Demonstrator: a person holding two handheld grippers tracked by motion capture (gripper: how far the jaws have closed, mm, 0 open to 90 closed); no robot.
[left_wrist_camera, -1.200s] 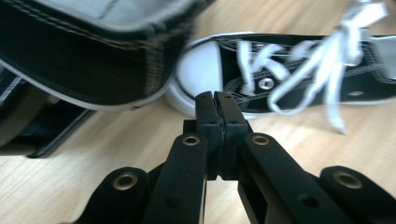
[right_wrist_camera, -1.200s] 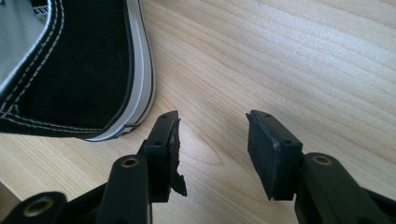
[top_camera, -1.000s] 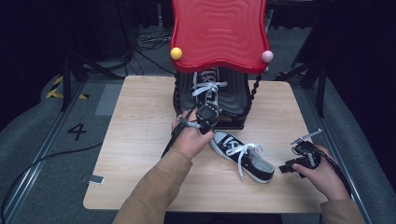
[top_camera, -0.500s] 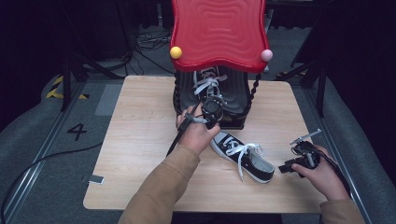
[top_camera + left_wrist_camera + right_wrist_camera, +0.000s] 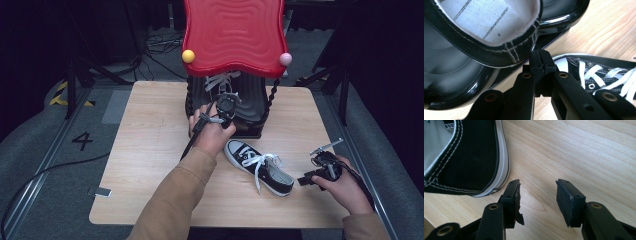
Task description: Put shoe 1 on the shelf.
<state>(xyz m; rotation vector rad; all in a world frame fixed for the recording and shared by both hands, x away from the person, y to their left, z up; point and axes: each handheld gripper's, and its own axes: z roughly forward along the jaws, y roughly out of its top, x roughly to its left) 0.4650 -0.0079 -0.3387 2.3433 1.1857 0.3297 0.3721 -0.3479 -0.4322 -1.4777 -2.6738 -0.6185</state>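
Sneaker one (image 5: pixel 227 92), black canvas with white laces, sits in the glossy black tray (image 5: pixel 250 117) of a shoe stand at the far side of the wooden table (image 5: pixel 145 150), under the stand's wavy red top (image 5: pixel 234 35). In the left gripper view its heel collar (image 5: pixel 521 53) lies just above the left gripper (image 5: pixel 539 60), whose jaws are pressed together; whether a sliver of the canvas edge is pinched between them cannot be told. From above, the left gripper (image 5: pixel 220 107) is at the tray's front edge in the person's hand. A second sneaker (image 5: pixel 257 167) lies on its sole on the table just in front of the stand, toe toward the tray. The right gripper (image 5: pixel 537 202) rests low over the bare wood just beside that shoe's heel, jaws parted and holding nothing; the high view shows it (image 5: pixel 320 167) near the table's right edge.
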